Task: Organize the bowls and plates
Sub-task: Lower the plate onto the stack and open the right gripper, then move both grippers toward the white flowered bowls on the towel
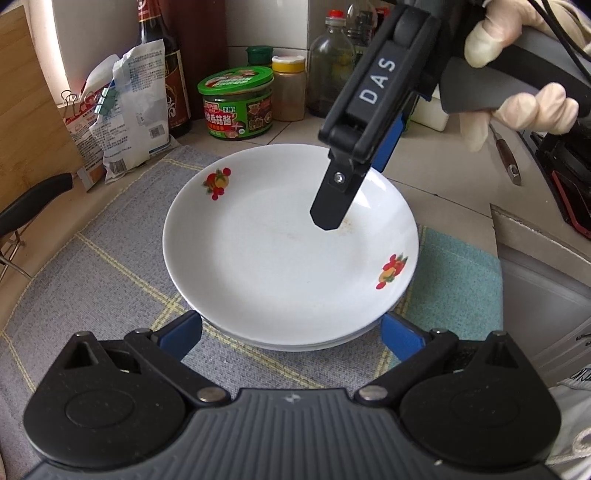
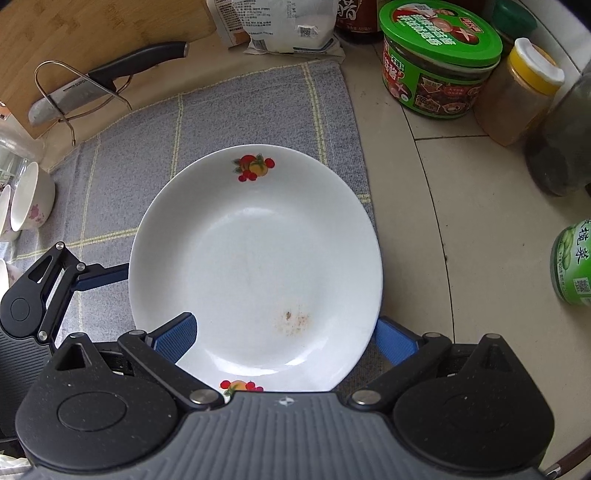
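On the grey checked cloth [image 1: 110, 266] we find stacked plates [image 1: 280, 240], both grippers, left [image 1: 291, 332] and right [image 2: 284, 336], spread wide and empty, one marked "DAS".

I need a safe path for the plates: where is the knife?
Right wrist view, upper left: the knife rests in a wire stand against the wooden board.

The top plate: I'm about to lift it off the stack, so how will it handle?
The top plate looks like glazed ceramic, so probably stiff, slippery and breakable. It sits on other plates, so it may slide sideways when nudged.
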The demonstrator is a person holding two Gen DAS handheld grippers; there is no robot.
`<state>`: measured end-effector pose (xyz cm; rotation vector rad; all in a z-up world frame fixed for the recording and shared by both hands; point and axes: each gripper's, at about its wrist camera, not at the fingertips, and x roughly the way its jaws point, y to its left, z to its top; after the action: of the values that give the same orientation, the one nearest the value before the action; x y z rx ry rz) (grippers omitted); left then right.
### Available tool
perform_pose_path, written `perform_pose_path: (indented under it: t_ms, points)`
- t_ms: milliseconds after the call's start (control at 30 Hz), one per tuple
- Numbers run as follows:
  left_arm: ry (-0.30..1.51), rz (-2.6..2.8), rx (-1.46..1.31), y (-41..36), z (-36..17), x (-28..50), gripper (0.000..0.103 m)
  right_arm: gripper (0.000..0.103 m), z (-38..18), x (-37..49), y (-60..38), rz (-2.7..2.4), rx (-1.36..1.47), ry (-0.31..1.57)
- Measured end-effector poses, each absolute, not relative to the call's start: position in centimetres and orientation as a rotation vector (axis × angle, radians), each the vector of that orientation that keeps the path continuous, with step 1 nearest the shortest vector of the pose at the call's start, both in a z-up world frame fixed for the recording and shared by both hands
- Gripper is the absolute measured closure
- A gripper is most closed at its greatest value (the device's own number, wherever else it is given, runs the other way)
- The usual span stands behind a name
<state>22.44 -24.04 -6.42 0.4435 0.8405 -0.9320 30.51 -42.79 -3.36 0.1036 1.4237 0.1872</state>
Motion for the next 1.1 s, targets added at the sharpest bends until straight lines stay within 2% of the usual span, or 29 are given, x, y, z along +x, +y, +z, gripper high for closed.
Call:
perform_pose_path:
  t_ms: [333,867,1100]
  points:
    - [0.7,-0.808,0.29,-20.5,-4.6,20.2,0.001,0.0,-2.4,28.4,-41.3,0.143,-0.039,1.192]
    - [0.659,-0.384,0.198,-17.4,-1.8,16.7,0.001,0.0,-1.6,26.7,-38.7,0.054,-0.162,0.799]
    - [0.684,-0.234,0.143,-12.7,-1.4,13.7,0.001,0.0,-1.6,26.4,-34.3,0.195,-0.141,0.77]
